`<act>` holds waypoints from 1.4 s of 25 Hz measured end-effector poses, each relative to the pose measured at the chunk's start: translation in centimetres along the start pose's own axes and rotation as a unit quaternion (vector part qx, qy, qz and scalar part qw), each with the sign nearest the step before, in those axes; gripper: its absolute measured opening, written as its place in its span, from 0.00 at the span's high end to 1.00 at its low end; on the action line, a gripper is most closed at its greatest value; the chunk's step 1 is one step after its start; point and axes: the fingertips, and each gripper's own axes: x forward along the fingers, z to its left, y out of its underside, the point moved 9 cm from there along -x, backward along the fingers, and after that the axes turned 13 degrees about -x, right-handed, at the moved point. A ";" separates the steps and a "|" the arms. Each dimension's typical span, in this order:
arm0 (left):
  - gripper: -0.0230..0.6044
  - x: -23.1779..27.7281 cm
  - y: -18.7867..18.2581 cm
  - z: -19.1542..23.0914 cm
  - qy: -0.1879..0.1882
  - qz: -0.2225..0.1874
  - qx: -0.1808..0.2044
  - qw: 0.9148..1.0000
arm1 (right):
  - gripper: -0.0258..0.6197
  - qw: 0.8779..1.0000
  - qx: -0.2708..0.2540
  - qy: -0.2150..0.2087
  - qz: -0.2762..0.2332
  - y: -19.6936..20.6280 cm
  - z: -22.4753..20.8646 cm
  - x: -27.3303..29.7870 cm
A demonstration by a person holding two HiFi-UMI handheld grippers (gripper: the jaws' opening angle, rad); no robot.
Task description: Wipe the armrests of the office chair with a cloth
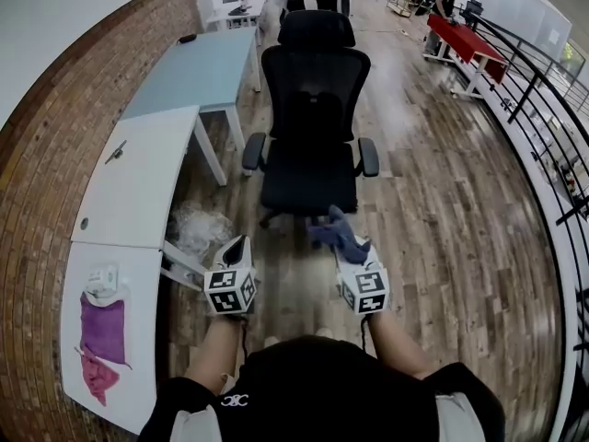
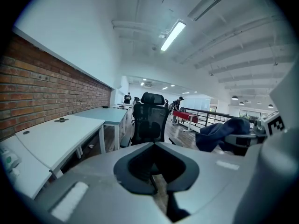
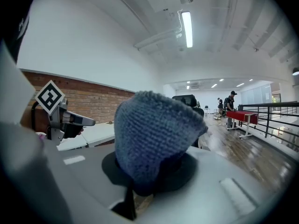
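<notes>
The chair [image 1: 311, 127] stands at twelve o'clock, its armrests [image 1: 253, 152] at eleven and one. Our right gripper [image 1: 342, 247] is clamped on the cloth [image 1: 333, 228]; our left gripper [image 1: 237, 247] is closed and empty. We should step in and drag the cloth flat along each armrest.

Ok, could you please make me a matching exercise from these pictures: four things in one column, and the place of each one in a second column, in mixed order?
Things
1. blue cloth
2. office chair
3. purple cloth
4. red table

Places
A. on the white desk by the brick wall
B. in the jaws of the right gripper
C. far away, beside the black railing
D. standing on the wood floor

Pairs: 1-B, 2-D, 3-A, 4-C
</notes>
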 end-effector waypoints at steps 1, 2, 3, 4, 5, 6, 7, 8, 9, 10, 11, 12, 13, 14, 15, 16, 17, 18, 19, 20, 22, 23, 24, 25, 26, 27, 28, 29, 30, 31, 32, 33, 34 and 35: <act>0.95 0.2 0.1 -0.3 -0.003 0.000 0.001 1.000 | 0.87 1.000 -0.003 -0.006 -0.001 0.2 -0.3 0.0; 0.95 0.3 0.3 -0.7 -0.006 0.000 0.001 1.000 | 0.87 1.000 -0.005 -0.014 -0.003 0.5 -0.6 0.1; 0.95 0.5 0.6 -1.1 -0.010 -0.001 0.002 1.000 | 0.87 1.000 -0.008 -0.021 -0.004 0.8 -1.0 0.1; 0.95 0.6 0.9 -1.4 -0.014 -0.002 0.002 1.000 | 0.87 1.000 -0.010 -0.028 -0.005 1.2 -1.4 0.1; 0.95 0.8 1.2 -1.8 -0.019 -0.004 0.000 1.000 | 0.87 0.999 -0.010 -0.035 -0.005 1.5 -1.8 0.2; 0.95 0.8 1.6 -2.1 -0.024 -0.006 -0.004 1.000 | 0.87 0.999 -0.009 -0.041 -0.004 1.9 -2.2 0.3; 0.95 0.8 1.8 -2.4 -0.029 -0.008 -0.008 0.999 | 0.87 0.999 -0.007 -0.048 -0.003 2.2 -2.7 0.4; 0.95 0.7 2.1 -2.7 -0.035 -0.011 -0.012 0.999 | 0.87 0.999 -0.005 -0.054 -0.001 2.5 -3.0 0.4; 0.95 0.5 2.4 -3.0 -0.042 -0.013 -0.014 0.999 | 0.87 0.998 -0.004 -0.060 -0.001 2.7 -3.3 0.4; 0.95 0.3 2.6 -3.1 -0.048 -0.016 -0.016 0.999 | 0.87 0.998 -0.004 -0.066 -0.002 2.9 -3.5 0.6; 0.95 0.3 2.7 -3.2 -0.055 -0.018 -0.017 0.998 | 0.87 0.997 -0.005 -0.073 -0.002 3.0 -3.7 0.8; 0.95 0.3 2.8 -3.2 -0.060 -0.020 -0.018 0.998 | 0.87 0.997 -0.006 -0.079 -0.003 3.0 -3.9 1.0; 0.95 0.2 2.8 -3.2 -0.066 -0.021 -0.020 0.997 | 0.87 0.996 -0.008 -0.086 -0.003 3.0 -3.9 1.3; 0.95 0.2 2.9 -3.0 -0.071 -0.022 -0.021 0.997 | 0.87 0.996 -0.009 -0.092 -0.003 3.0 -3.9 1.5; 0.95 0.2 3.0 -2.9 -0.076 -0.022 -0.022 0.997 | 0.87 0.995 -0.009 -0.098 -0.003 3.1 -3.9 1.8; 0.95 0.3 3.0 -2.8 -0.080 -0.023 -0.023 0.996 | 0.87 0.995 -0.010 -0.104 -0.003 3.2 -3.9 2.1; 0.95 0.4 3.1 -2.6 -0.083 -0.024 -0.023 0.996 | 0.87 0.994 -0.011 -0.108 -0.001 3.4 -4.0 2.4; 0.95 0.6 3.1 -2.4 -0.086 -0.025 -0.024 0.996 | 0.87 0.994 -0.013 -0.113 0.001 3.6 -4.0 2.8; 0.95 0.9 3.1 -2.2 -0.088 -0.026 -0.025 0.995 | 0.87 0.993 -0.014 -0.116 0.003 3.7 -4.1 3.2; 0.95 1.1 3.2 -1.9 -0.089 -0.027 -0.027 0.995 | 0.87 0.993 -0.014 -0.118 0.005 3.9 -4.1 3.7; 0.95 1.7 3.1 -1.3 -0.089 -0.026 -0.028 0.995 | 0.87 0.993 -0.014 -0.121 0.010 4.0 -4.1 4.6; 0.95 2.2 3.0 -0.9 -0.089 -0.024 -0.028 0.995 | 0.87 0.992 -0.015 -0.121 0.011 3.9 -4.1 5.1; 0.95 2.7 2.8 -0.6 -0.089 -0.021 -0.028 0.995 | 0.87 0.992 -0.015 -0.122 0.012 3.7 -4.1 5.6; 0.95 3.3 2.6 -0.2 -0.088 -0.018 -0.029 0.996 | 0.87 0.992 -0.017 -0.122 0.013 3.5 -4.2 6.2; 0.95 4.0 2.3 0.1 -0.087 -0.017 -0.030 0.996 | 0.87 0.992 -0.019 -0.124 0.013 3.3 -4.3 6.7; 0.95 4.6 2.1 0.4 -0.085 -0.018 -0.031 0.996 | 0.87 0.992 -0.022 -0.126 0.014 3.2 -4.4 7.3; 0.95 5.2 1.8 0.8 -0.084 -0.019 -0.033 0.996 | 0.87 0.991 -0.025 -0.128 0.017 3.2 -4.4 7.9; 0.95 5.9 1.6 1.2 -0.082 -0.021 -0.035 0.996 | 0.87 0.991 -0.027 -0.130 0.020 3.2 -4.5 8.6; 0.95 6.5 1.3 1.7 -0.080 -0.021 -0.038 0.996 | 0.87 0.991 -0.029 -0.130 0.023 3.2 -4.6 9.4; 0.95 7.2 1.1 2.2 -0.078 -0.020 -0.040 0.996 | 0.87 0.991 -0.029 -0.129 0.027 3.2 -4.6 10.3; 0.95 7.9 1.0 2.8 -0.075 -0.018 -0.042 0.996 | 0.87 0.991 -0.027 -0.128 0.029 3.3 -4.6 11.2; 0.95 8.6 0.8 3.6 -0.073 -0.016 -0.042 0.996 | 0.87 0.991 -0.025 -0.128 0.031 3.3 -4.5 12.1; 0.95 9.4 0.6 4.4 -0.072 -0.014 -0.043 0.996 | 0.87 0.991 -0.024 -0.130 0.032 3.2 -4.3 13.1; 0.95 10.1 0.2 5.4 -0.071 -0.013 -0.046 0.996 | 0.87 0.990 -0.027 -0.132 0.035 3.2 -4.0 14.3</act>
